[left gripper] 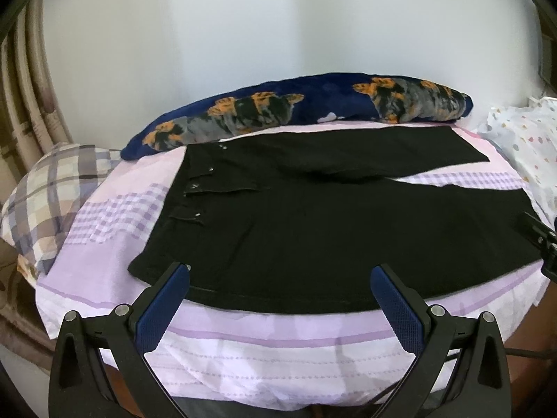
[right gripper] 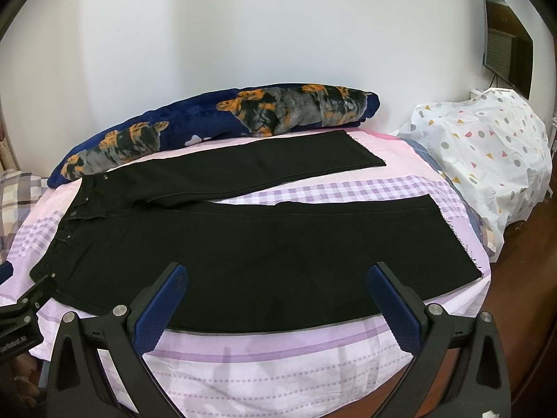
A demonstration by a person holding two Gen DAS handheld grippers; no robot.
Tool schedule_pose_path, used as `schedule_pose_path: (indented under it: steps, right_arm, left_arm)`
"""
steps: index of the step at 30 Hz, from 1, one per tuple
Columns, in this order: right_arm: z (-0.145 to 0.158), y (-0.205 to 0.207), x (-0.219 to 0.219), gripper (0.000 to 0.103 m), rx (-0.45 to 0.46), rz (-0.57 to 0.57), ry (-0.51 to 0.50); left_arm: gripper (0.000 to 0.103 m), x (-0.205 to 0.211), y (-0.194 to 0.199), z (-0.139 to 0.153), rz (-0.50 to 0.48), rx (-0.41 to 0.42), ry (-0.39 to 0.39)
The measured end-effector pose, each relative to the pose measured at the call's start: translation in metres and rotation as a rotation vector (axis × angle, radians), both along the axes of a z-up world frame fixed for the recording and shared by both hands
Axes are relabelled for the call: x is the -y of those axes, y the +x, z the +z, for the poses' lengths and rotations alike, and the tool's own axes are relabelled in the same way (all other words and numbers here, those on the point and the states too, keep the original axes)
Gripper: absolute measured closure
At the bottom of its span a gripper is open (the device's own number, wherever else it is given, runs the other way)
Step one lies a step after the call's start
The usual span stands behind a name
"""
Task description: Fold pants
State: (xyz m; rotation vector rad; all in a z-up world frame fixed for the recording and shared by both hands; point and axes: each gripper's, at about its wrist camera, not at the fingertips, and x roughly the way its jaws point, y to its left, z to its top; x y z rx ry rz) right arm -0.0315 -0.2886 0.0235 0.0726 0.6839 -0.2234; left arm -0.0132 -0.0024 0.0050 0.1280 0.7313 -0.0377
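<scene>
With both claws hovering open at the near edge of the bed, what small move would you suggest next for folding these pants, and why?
Probably lower both open claws, left claw and right claw, onto the near edge of the black denim pants and pinch it. The pants lie flat and unfolded on the lilac checked bedsheet, legs spread apart, so bringing the near leg over the far leg seems the natural first fold.

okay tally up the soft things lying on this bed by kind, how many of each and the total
Black pants: 1
Blue dog-print blanket: 1
Plaid pillow: 1
White spotted cover: 1
Total: 4
</scene>
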Motion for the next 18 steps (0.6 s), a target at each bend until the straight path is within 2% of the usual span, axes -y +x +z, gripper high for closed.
schedule_pose_path:
  steps: [4,11,18]
  right_arm:
    - [-0.004,0.004,-0.010,0.000,0.003,0.001,-0.001]
    - [-0.005,0.005,-0.010,0.000,0.003,0.001,0.002]
    - [-0.002,0.004,-0.011,0.000,0.006,0.002,0.005]
  left_arm:
    - [0.000,0.000,-0.003,0.002,-0.006,0.021,0.003]
    - [0.000,0.000,-0.003,-0.001,-0.016,-0.011,-0.009]
    - [0.000,0.004,-0.009,0.004,-0.034,0.021,-0.010]
